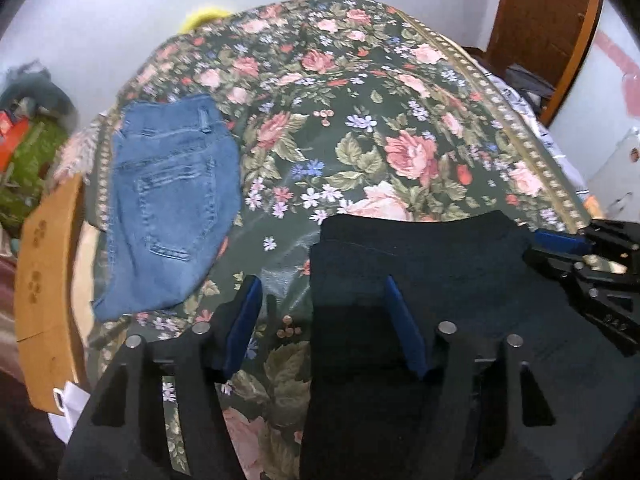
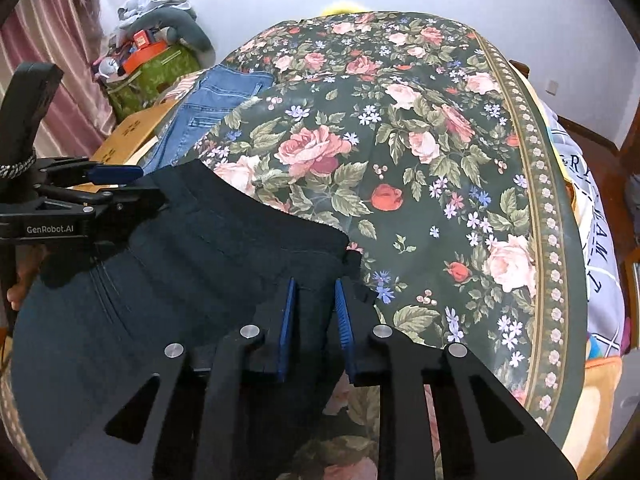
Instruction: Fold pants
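Dark navy pants [image 1: 440,272] [image 2: 180,260] lie flat at the near edge of a table covered by a floral cloth [image 1: 360,120] [image 2: 420,140]. My left gripper [image 1: 324,324] stands open and straddles the pants' left edge, one pad over the cloth and one over the fabric. In the right wrist view it shows at that corner [image 2: 128,186]. My right gripper [image 2: 316,328] is shut on the pants' right corner, with dark fabric bunched between its blue pads. It also shows at the right in the left wrist view [image 1: 560,252]. Folded blue jeans [image 1: 172,200] [image 2: 212,104] lie at the far left.
A cardboard box [image 1: 48,280] [image 2: 132,132] sits beside the table's left edge. Behind it stands a green bag with clutter [image 2: 156,68], next to a pink curtain [image 2: 60,40]. A wooden door [image 1: 540,20] is at the far right. A printed sheet [image 2: 592,208] hangs past the table's right edge.
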Tool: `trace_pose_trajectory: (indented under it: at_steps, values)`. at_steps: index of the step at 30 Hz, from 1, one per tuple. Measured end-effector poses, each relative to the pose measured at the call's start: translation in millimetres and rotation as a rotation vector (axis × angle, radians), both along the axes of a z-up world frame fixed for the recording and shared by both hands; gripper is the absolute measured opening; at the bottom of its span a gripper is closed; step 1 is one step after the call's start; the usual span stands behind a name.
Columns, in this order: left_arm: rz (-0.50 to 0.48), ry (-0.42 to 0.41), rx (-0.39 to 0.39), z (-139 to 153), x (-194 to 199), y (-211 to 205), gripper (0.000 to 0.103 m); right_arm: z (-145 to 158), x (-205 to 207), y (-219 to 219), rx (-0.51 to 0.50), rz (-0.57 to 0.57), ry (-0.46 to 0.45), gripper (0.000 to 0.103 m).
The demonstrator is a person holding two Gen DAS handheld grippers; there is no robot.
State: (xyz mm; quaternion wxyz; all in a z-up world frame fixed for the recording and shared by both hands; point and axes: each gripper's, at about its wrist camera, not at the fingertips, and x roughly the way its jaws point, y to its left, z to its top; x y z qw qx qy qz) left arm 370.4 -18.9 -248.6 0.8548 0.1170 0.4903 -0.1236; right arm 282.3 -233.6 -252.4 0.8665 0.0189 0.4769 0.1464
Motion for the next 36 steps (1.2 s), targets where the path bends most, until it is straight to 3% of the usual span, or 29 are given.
trace_pose_trajectory:
  at_steps: [9,15,18,20,22,25,26,28,31,36]
  values:
    - [0.019,0.048,-0.071,13.5,8.2,13.4,0.067,8.5,-3.1,7.8,-0.076,-0.010,-0.002,0.017]
    - [0.044,-0.074,-0.058,58.6,-18.6,31.6,0.067,44.3,-25.5,2.6,-0.082,-0.028,-0.070,0.018]
    - [0.049,-0.104,-0.085,76.8,-33.0,43.2,0.077,67.4,-42.5,2.0,-0.072,-0.025,-0.119,0.029]
    - [0.053,-0.119,-0.102,83.9,-43.2,49.6,0.088,79.6,-54.3,4.9,-0.067,-0.025,-0.152,0.051]
    - [0.046,-0.115,-0.105,84.7,-49.8,52.0,0.095,88.0,-64.6,9.1,-0.073,-0.023,-0.183,0.062]
    - [0.026,-0.034,-0.108,72.7,-53.2,52.3,0.098,91.5,-78.3,10.9,-0.048,-0.030,-0.199,0.085]
    - [0.021,0.007,-0.113,66.3,-52.1,51.7,0.098,89.9,-81.4,10.1,-0.019,-0.036,-0.194,0.088]
    - [0.020,0.089,-0.115,48.9,-46.6,50.9,0.098,82.7,-83.6,7.3,0.041,-0.041,-0.163,0.089]
    - [0.035,0.145,-0.121,28.5,-43.5,51.2,0.098,62.3,-81.2,5.3,0.085,-0.056,-0.077,0.089]
    - [0.020,0.260,-0.227,10.6,-34.9,49.2,0.098,26.6,-74.4,3.5,0.154,-0.073,0.051,0.088]
